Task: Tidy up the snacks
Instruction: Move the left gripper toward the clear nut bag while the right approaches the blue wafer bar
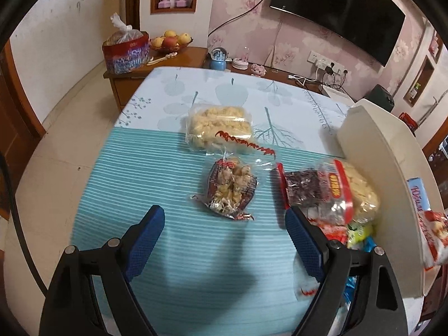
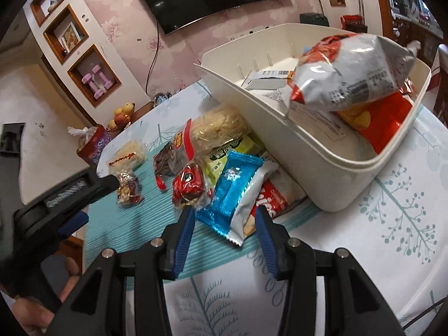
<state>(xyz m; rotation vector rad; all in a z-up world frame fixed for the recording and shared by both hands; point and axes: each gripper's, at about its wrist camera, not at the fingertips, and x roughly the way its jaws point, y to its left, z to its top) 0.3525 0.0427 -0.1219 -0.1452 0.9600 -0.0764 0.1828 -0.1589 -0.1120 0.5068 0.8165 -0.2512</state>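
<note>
Blue-padded left gripper (image 1: 225, 218) spread wide above striped mat (image 1: 134, 184), nothing between, right gripper (image 2: 225, 215) half parted, empty, nosing at blue wrapper (image 2: 232, 190) beside cream bin (image 2: 294, 145).

A cream plastic rectangular storage bin (image 2: 316, 151) stands upright on the table and is the landmark here. Inside it, a puffy silver-and-red foil snack bag (image 2: 350, 75) lies tilted on top of a flat red-and-yellow packet (image 2: 383, 123). Just beside the bin's near wall is a loose heap: a clear bag of pale noodle-like snack with a red label (image 2: 212, 131), a green-and-yellow packet (image 2: 226, 154), a shiny blue wrapper (image 2: 235, 187) lying flat, and a small red wrapped sweet (image 2: 187, 184). Farther from the bin, a small clear bag of brown-and-cream pieces (image 1: 232, 190) and a clear bag of yellow puffed snack (image 1: 218, 126) lie apart on the striped mat.
</note>
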